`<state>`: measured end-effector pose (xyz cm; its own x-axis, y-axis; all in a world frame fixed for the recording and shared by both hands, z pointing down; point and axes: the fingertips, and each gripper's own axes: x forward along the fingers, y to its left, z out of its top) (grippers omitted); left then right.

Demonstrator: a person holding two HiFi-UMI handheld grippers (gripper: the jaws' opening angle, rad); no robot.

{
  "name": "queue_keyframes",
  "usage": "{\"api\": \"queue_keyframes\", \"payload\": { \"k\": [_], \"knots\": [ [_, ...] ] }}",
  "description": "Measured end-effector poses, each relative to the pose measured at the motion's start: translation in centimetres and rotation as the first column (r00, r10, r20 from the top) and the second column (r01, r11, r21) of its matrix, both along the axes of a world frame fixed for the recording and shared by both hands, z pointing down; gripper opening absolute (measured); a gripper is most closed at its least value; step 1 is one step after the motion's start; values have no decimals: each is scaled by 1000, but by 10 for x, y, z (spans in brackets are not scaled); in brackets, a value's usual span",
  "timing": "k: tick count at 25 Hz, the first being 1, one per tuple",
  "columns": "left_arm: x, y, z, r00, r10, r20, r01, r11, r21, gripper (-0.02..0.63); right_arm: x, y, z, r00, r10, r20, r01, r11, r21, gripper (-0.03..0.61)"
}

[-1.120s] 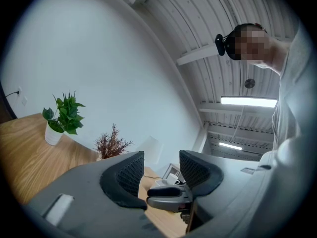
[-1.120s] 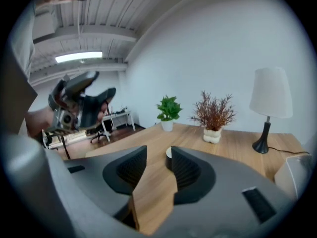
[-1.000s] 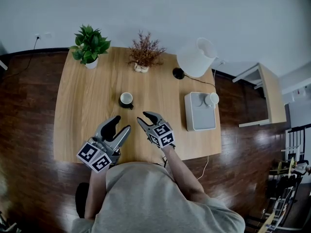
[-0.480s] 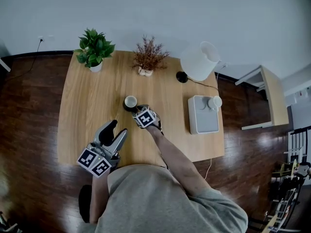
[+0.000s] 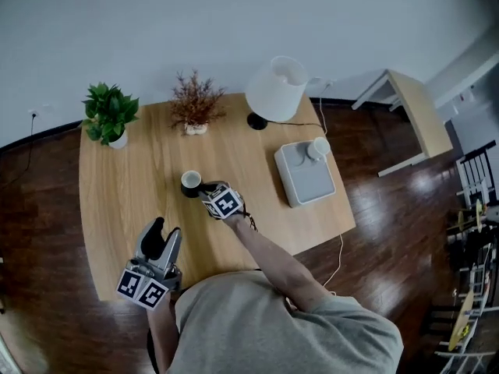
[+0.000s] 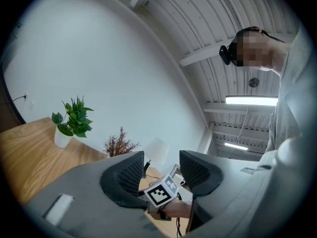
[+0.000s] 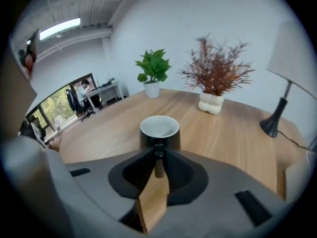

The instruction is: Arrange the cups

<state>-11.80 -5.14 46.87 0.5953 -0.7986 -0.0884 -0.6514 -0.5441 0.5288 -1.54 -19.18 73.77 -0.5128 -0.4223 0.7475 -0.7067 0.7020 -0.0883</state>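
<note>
a second ago your right gripper (image 5: 207, 192) sat close to the table's (image 5: 117, 178) near edge beside the left one with its jaws wide; now it has gone forward and down to the cup (image 5: 190, 181), and its jaws have just been closing, so the pads pinch the cup's handle with only a narrow gap left between them. your left gripper (image 5: 162, 236) is still back by the near edge, jaws well apart and nothing in them. the cup stands upright near the middle of the table, in the same spot as before, dark outside and white inside, and it looks empty. to your right a small white cup (image 5: 318, 148) sits on the far corner of a grey tray (image 5: 302, 179); you cannot see what is in it. along the far edge a green plant (image 5: 109, 114) and a dried plant (image 5: 195, 102) each stand in a white pot, with a lamp (image 5: 274, 90) beside them.
</note>
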Motion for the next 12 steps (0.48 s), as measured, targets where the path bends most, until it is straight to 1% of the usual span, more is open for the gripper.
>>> {"api": "queue_keyframes", "payload": {
  "k": [1, 3, 5, 7, 10, 11, 12],
  "knots": [
    [1, -1, 2, 1000, 0, 4, 0, 1000, -4, 217, 12, -1, -10, 998, 34, 54, -34, 999, 8, 84],
    [9, -4, 5, 1000, 16, 8, -16, 1000, -9, 216, 56, -7, -33, 982, 126, 139, -132, 991, 32, 84],
    [21, -7, 6, 999, 45, 10, -45, 999, -13, 218, 118, -17, -60, 953, 235, 192, -253, 964, 77, 84],
    [32, -9, 6, 997, 77, 15, -77, 997, -17, 217, 189, -28, -84, 913, 349, 212, -381, 915, 134, 84],
    [49, -10, 6, 993, 117, 22, -116, 993, -20, 216, 296, -42, -105, 834, 517, 193, -549, 811, 202, 84],
    [55, -10, 5, 991, 128, 23, -128, 992, -21, 217, 326, -44, -107, 806, 564, 181, -592, 777, 213, 84],
    [60, -10, 5, 990, 139, 25, -138, 990, -21, 217, 352, -46, -106, 781, 602, 166, -625, 750, 219, 84]
  ]
}}
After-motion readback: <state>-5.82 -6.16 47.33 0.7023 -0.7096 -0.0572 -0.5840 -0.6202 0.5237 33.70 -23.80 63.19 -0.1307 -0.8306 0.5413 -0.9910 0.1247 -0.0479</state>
